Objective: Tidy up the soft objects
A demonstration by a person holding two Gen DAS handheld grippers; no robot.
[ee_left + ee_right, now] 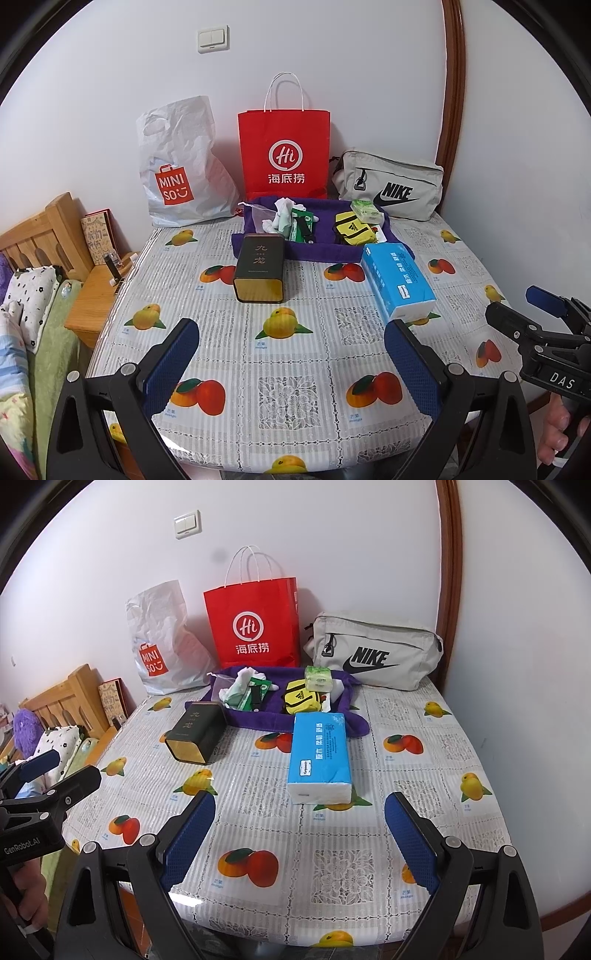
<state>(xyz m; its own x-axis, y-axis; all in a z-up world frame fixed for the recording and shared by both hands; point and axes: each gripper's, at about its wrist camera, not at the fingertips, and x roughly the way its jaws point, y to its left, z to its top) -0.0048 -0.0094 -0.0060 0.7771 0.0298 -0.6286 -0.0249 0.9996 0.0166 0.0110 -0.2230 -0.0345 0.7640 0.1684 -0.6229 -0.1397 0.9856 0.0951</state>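
Your left gripper and right gripper both hang spread and empty over the near table; between you and the purple tray lie a dark tin on its side and a blue tissue pack, the pack touching the tray's front edge. Inside the tray sit a white cloth, green packets, a yellow pouch and a small green tissue pack; behind it stand a white plastic bag, a red paper bag and a grey Nike bag.
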